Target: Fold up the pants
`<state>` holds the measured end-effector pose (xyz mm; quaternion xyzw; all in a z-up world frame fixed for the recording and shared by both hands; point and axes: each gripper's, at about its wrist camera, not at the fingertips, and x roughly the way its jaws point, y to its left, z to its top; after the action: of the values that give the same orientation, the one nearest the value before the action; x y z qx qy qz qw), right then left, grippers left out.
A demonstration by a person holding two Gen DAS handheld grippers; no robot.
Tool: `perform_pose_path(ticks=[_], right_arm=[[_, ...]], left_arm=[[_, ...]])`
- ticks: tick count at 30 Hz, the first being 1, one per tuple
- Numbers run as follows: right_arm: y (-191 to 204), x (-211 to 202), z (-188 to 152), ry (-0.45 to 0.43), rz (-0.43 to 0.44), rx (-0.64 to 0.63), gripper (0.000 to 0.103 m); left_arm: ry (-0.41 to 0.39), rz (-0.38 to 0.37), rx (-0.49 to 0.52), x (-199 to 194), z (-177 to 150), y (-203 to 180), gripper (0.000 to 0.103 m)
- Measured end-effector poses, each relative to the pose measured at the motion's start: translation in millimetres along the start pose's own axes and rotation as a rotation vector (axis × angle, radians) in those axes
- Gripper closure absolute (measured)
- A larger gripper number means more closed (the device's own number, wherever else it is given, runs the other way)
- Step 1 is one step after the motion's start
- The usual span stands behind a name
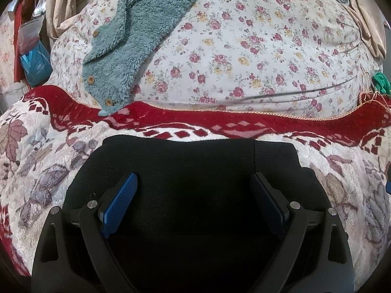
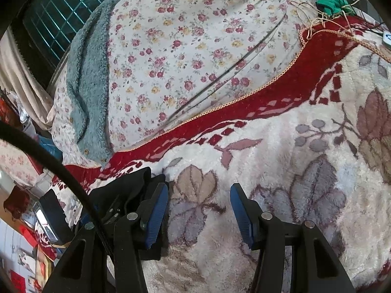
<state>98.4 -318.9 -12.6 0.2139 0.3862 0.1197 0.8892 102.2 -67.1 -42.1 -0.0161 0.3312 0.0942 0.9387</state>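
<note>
The black pants [image 1: 190,171] lie folded into a compact block on the plush blanket [image 1: 36,161], just below its red border. The left gripper [image 1: 194,195] hovers over them, jaws apart and empty; the right gripper [image 2: 199,210], also spread, hangs over bare blanket beside the pants. The folding looks nearly done, so the next move is probably a last tuck or smoothing.

Home bedroom — floral bedsheet [image 1: 244,48], plush blanket [image 2: 281,146].

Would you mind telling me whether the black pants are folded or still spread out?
Folded: in the left wrist view the black pants form a compact block on the plush blanket, no legs trailing. Fold count: cannot tell.
</note>
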Motion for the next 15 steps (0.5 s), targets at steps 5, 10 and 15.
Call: perform_pose_path(ticks=[5,10,15], right_arm=[[2.5,0.9,-0.2,0.001,-0.001,-0.012,0.052],[-0.3,0.9,0.5,-0.001,0.004,0.005,0.052],[0.7,0.4,0.2,-0.004,0.007,0.002,0.052]], left_arm=[[0.000,0.000,0.000,-0.1,0.0,0.0,0.010],[0.000,0.000,0.001,0.1,0.0,-0.1,0.010],[0.000,0.000,0.001,-0.1,0.0,-0.1,0.010]])
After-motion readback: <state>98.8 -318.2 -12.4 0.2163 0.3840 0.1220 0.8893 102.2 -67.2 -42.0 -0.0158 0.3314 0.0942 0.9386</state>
